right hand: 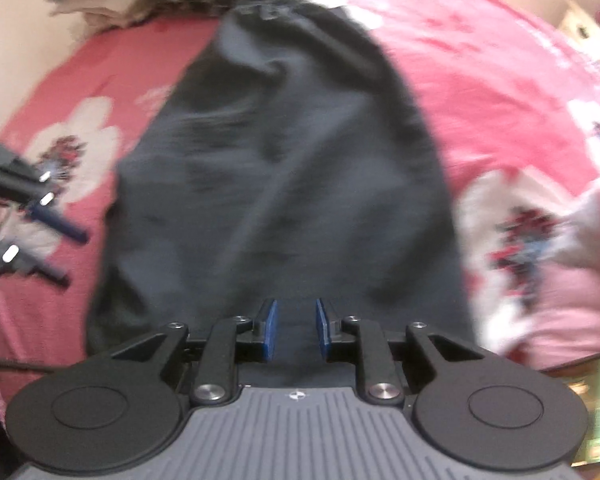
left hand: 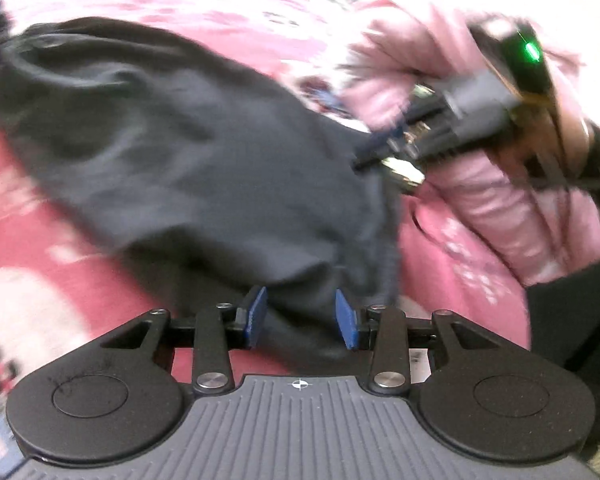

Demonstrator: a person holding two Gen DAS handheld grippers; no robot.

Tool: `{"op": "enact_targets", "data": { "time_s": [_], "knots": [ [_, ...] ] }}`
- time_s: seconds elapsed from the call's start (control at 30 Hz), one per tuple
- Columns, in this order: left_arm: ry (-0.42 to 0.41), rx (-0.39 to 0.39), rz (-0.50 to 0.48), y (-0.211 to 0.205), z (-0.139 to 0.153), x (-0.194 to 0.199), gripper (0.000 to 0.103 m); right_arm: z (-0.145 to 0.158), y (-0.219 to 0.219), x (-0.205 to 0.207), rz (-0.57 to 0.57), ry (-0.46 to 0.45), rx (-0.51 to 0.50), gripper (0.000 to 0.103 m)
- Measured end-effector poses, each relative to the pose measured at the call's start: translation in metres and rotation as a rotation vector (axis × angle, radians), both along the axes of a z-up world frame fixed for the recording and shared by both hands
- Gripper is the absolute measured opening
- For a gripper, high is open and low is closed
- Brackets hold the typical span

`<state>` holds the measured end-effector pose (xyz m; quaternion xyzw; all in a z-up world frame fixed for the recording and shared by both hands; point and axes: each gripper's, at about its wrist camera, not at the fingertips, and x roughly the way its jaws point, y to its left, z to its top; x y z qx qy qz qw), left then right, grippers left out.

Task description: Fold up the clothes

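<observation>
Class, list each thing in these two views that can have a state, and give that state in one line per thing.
dark garment: lying crumpled and unfolded on the bedspread
left gripper: open, garment cloth between its fingers
right gripper: open, garment cloth between its fingers
bedspread: spread out under the garment
pink sleeve: worn on the arm that holds the right gripper
</observation>
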<state>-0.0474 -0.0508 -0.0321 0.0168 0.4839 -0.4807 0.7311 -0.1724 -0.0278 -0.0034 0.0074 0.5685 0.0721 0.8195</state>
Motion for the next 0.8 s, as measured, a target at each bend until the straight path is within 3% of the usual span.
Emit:
{"op": "enact_targets", "data": {
  "time_s": [0.17, 0.33, 0.43, 0.6, 0.8],
  "knots": [
    [-0.015, 0.054, 0.067, 0.017, -0.010, 0.002, 0.038, -0.033, 0.018, -0.024, 0.052, 0.111, -0.020, 0.022],
    [-0.080, 0.114, 0.064, 0.013, -0.017, -0.004, 0.038, 0.001, 0.041, -0.018, 0.162, -0.013, 0.036, 0.022],
    [-0.149, 0.142, 0.080, 0.008, -0.016, -0.004, 0.038, 0.018, 0.062, -0.008, 0.252, -0.088, 0.089, 0.031],
    [-0.256, 0.228, 0.144, -0.001, -0.018, 0.002, 0.038, 0.012, 0.099, -0.003, 0.355, -0.074, 0.096, 0.043],
    [-0.293, 0.257, 0.177, -0.014, -0.027, 0.014, 0.037, -0.005, 0.109, -0.018, 0.406, -0.024, 0.009, 0.045]
  ]
}}
